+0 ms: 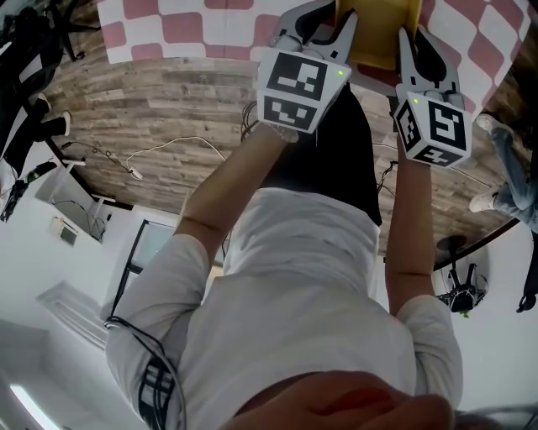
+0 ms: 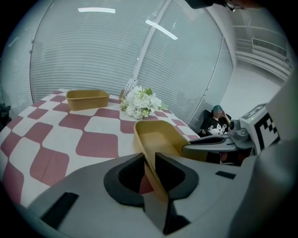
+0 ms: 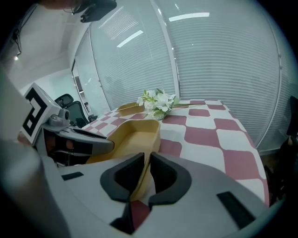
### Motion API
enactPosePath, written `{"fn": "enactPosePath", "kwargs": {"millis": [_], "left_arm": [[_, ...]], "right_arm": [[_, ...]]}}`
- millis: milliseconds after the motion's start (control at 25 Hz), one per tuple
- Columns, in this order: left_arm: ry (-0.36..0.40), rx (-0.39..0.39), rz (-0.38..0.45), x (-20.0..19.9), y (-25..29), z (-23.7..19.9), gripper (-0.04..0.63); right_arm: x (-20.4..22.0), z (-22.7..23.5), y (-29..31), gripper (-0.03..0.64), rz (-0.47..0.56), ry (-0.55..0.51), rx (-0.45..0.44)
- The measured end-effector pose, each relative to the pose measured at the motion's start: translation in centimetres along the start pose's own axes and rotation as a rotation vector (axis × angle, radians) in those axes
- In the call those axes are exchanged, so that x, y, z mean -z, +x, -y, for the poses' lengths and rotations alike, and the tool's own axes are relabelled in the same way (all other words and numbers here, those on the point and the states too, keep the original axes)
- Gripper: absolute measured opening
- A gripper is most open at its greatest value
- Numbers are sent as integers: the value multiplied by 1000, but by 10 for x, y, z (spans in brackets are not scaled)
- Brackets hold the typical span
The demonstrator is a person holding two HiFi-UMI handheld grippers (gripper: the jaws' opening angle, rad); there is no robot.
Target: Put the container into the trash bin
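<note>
Clamping the container (image 2: 160, 137) over checked tablecloth (image 2: 95, 144): left gripper (image 2: 149, 163) and right gripper (image 3: 145, 165) jaws; blinds (image 2: 116, 56) behind.

The container (image 2: 160, 137) looks smooth, matt tan, like pulp or plastic. The tablecloth (image 2: 98, 142) is smooth and matt. The floor (image 1: 160, 109) is grainy wood plank. The left gripper (image 2: 149, 159) is matt grey plastic.

Your head camera looks steeply down past your arms at the left gripper (image 1: 324, 25), the right gripper (image 1: 423, 50) and the edge of the pink-and-white checked tabletop (image 1: 193, 29). Each gripper camera sits close behind its jaws, facing across that tabletop. Both views share the tan rectangular container (image 2: 158, 137) and the white flower bunch (image 2: 139, 103).
</note>
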State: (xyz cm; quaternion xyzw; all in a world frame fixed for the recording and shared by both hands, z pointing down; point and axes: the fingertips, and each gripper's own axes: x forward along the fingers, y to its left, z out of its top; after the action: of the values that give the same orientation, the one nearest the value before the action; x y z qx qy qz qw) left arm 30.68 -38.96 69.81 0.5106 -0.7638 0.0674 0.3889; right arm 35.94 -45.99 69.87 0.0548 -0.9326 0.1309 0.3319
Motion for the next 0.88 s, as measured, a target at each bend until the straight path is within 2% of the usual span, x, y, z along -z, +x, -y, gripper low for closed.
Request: {"fn": "enactPosePath", "kwargs": {"millis": [360, 880], "left_arm": [[26, 4, 88, -37, -27, 20, 83], [128, -17, 274, -139, -105, 47, 80]], "right_arm": [[-36, 2, -33, 54, 91, 41, 26], [-142, -20, -98, 54, 284, -27, 39]]}}
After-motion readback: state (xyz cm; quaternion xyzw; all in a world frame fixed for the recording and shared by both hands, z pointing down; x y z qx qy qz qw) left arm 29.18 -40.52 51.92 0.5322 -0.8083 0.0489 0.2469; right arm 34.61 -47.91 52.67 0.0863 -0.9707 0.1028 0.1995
